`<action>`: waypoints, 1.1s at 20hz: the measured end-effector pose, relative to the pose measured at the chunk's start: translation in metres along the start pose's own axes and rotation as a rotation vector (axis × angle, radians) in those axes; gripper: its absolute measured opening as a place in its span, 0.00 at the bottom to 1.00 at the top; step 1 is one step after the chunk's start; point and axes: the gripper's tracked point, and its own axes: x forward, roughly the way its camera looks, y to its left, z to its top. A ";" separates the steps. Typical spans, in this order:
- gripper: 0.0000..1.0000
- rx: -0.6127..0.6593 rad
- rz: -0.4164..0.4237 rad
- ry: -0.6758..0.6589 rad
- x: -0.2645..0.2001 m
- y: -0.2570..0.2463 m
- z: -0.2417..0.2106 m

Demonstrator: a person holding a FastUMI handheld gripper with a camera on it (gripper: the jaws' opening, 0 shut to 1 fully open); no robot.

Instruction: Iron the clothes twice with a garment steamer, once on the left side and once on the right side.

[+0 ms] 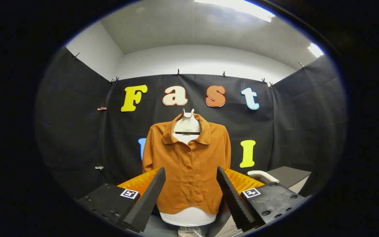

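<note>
Straight ahead of us hangs a rust-orange button-up shirt (188, 164), dressed on a white mannequin torso (187, 218) whose neck pokes up through the open collar. The shirt faces us squarely, its row of small buttons running down the middle, its sleeves hanging at its sides. The white base of the torso shows below the hem.

Our gripper (189, 194) reaches forward from below. Its two dark fingers (146, 200) stand wide apart, each with a ridged inner face and orange padding behind it, and each black finger block carries a small square black-and-white marker. Nothing is held: the gap between the fingers is open, and through it we see the lower half of the shirt, which sits beyond the fingertips and apart from them. The left finger lines up roughly with the shirt's one sleeve edge, the right finger with the other.

Off beyond the right finger, a white curved handle (263, 175) rests on a dark grey surface (291, 174); we take it for part of the garment steamer, though only that piece can be seen and we cannot be sure.

Behind the shirt hangs the black cloth wall (77, 131) of the booth, clipped along its top edge, with a white wall and ceiling lights (239, 7) above.
</note>
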 end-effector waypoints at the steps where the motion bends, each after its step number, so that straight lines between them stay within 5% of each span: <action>1: 0.98 -0.001 -0.002 0.000 0.000 0.000 0.000; 22: 0.98 -0.007 -0.024 0.002 -0.002 0.003 0.003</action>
